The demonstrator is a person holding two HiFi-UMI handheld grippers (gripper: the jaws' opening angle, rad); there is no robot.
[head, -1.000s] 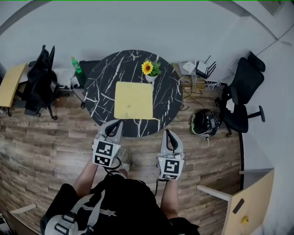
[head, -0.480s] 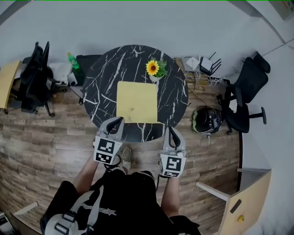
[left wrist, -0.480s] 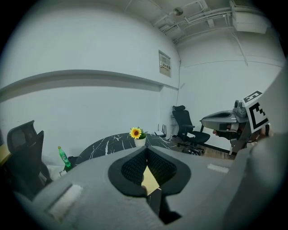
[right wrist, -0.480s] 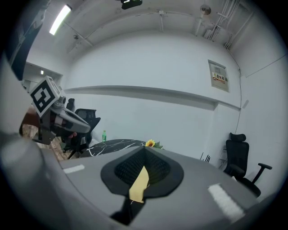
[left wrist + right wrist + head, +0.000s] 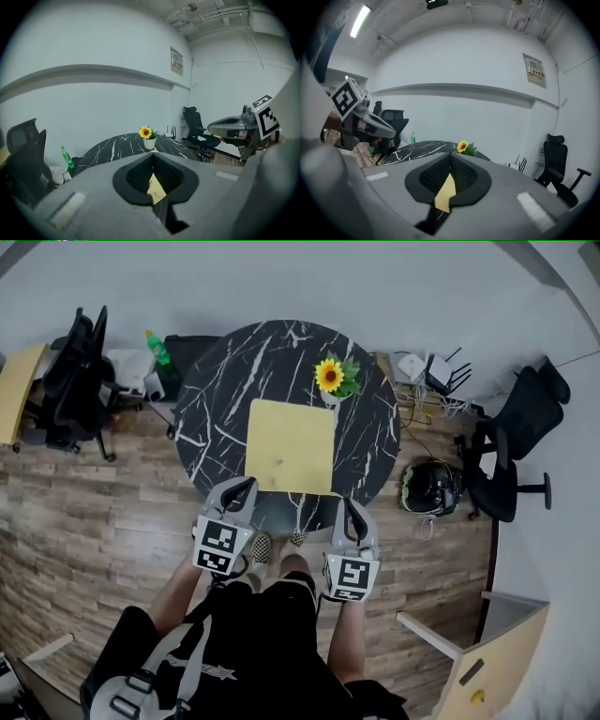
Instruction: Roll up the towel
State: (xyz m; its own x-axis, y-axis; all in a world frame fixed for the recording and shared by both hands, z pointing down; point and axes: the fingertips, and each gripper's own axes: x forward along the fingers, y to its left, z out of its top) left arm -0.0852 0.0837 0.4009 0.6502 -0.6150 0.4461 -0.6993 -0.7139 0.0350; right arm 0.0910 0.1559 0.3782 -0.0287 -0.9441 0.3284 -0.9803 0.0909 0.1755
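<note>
At 6 o'clock off the table, left gripper and right gripper hang shut, empty. Towel lies flat mid-table, untouched. Risk: closed jaws bunch its near edge; rolling far could tip flower pot at 1 o'clock.

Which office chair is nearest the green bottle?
The black chair at the head view's left, beside the green bottle; the other chair stands across the table, at the right.
</note>
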